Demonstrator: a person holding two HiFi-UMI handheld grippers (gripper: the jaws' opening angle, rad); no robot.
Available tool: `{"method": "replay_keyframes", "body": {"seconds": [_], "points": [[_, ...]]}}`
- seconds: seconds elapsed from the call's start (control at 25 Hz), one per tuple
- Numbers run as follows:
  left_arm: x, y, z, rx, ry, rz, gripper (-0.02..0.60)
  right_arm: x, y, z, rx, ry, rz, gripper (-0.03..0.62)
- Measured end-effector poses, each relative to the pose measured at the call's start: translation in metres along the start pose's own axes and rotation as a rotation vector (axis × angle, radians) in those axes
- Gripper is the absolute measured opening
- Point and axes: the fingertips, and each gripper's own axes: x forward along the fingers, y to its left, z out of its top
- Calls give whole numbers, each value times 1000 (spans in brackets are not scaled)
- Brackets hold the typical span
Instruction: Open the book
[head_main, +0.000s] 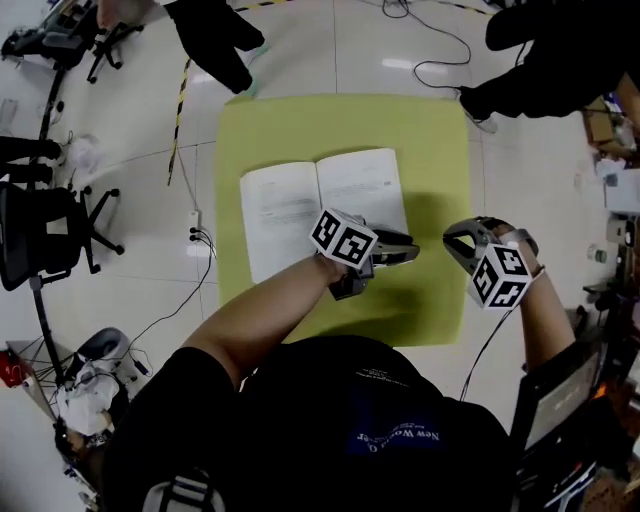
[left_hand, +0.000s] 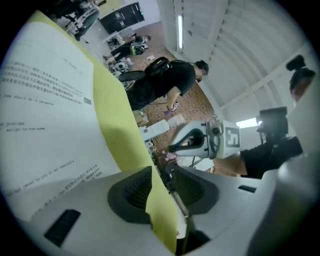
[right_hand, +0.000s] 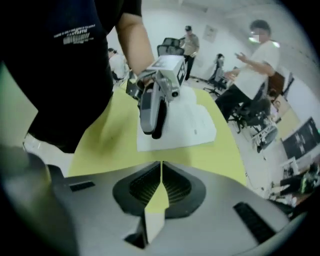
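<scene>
The green table (head_main: 440, 130) carries the book (head_main: 300, 205), which already lies open toward the far left, its spine running from near edge to far edge. My left claw (head_main: 402, 250), jaws apart on nothing, sits just off the right page's near corner. It is the closer one, with the pages on its left. My right claw (head_main: 452, 243), jaws together and empty, hangs by the table's right edge.

The book (head_main: 322, 205) is laid open and flat on the yellow-green tabletop (head_main: 440, 140), toward its far left part. Two white pages of printed black text are turned upward, divided by a centre fold. The book is set slightly askew to the tabletop's edges, the right page lying a little farther off.
</scene>
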Motion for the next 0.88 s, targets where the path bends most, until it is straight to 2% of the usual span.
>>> {"method": "replay_keyframes", "body": {"seconds": [0.08,0.16,0.36,0.48,0.6,0.76,0.88], "points": [[-10,-15,7,1,-56,-48,144,-7,13,17,142,-126,-40,2],[-21,-26,12,8,-108,-65,144,-11,19,39,266,-251,-69,2],[-65,-37,16,16,-194,-20,144,-13,7,101,479,-506,-106,2],[-119,-60,20,66,-285,0,144,-21,-8,142,579,-617,-146,2],[-186,-92,27,191,-413,78,144,-46,-22,174,674,-744,-192,2],[-283,-146,36,406,-612,262,144,-98,-42,207,774,-905,-271,-11],[-351,-187,44,554,-760,408,46,-142,-60,228,786,-979,-364,-11]]}}
